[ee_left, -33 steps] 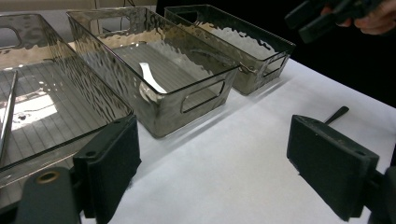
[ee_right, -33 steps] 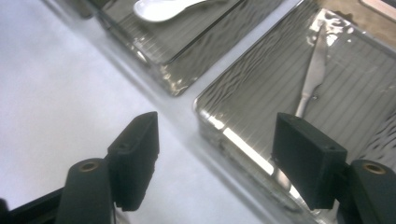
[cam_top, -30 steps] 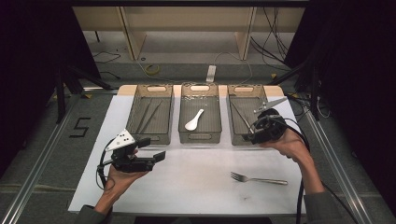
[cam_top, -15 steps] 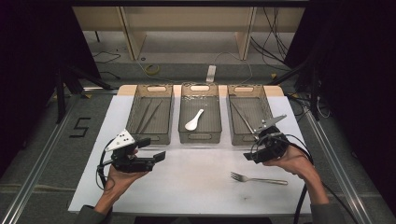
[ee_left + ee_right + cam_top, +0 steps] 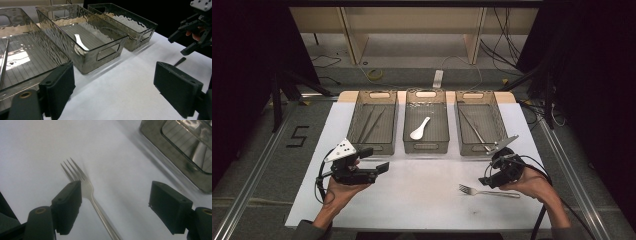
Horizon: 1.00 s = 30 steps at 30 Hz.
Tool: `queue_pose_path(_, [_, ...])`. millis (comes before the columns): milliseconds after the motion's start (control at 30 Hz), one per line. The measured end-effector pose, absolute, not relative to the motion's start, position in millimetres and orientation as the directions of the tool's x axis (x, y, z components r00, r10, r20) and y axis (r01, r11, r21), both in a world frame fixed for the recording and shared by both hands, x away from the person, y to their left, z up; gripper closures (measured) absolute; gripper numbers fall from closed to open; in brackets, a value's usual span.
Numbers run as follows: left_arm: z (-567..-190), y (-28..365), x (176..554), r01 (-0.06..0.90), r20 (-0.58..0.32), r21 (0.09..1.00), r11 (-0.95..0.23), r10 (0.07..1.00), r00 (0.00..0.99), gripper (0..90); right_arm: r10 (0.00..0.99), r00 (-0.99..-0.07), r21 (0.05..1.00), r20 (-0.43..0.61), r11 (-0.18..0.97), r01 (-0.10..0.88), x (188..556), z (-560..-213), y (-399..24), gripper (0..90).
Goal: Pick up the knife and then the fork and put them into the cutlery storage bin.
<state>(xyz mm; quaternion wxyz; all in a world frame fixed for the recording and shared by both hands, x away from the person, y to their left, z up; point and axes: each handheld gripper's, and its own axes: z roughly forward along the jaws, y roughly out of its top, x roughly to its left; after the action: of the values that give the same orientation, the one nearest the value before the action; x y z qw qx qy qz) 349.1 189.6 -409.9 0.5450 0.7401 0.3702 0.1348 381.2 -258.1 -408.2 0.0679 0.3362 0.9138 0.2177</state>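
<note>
The fork point(image 5: 488, 191) is seen lying flat on the white tabletop point(image 5: 422, 200), at about 4 o'clock from the tabletop's centre, tines pointing to 9 o'clock in the high view. The right tool point(image 5: 490, 181) is held just above the tine end, jaws wide apart, nothing gripped. In the right gripper view the fork point(image 5: 86, 188) is found beside that tool's point(image 5: 120, 207) left-hand jaw, its handle running out toward 5 o'clock; whether jaw and fork touch cannot be told.

Three clear bins are lined up at 12 o'clock from the fork. The right bin point(image 5: 479, 145), nearest the right tool, is seen to hold a long thin utensil. A white spoon point(image 5: 419, 129) is seen in the middle bin point(image 5: 426, 146). Thin rods are seen in the left bin point(image 5: 373, 145).

The left tool point(image 5: 379, 159) is held over the tabletop at 9 o'clock from the fork, well apart from it, jaws spread and empty, aimed toward 3 o'clock.
</note>
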Motion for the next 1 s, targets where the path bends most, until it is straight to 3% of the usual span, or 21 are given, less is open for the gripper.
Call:
queue_pose_path(367, [-410, 190, 350, 0.403, -0.206, 0.906, -0.132, 0.693, 0.691, 16.5, 0.617, -0.787, 0.365, 0.008, 0.731, 0.576, 373, -419, -258, 29.0])
queue_pose_path(1000, [-410, 190, 348, 0.400, -0.205, 0.907, -0.132, 0.693, 0.692, 16.4, 0.583, -0.812, 0.215, 0.005, 0.793, 0.570, 370, -443, -256, 57.2])
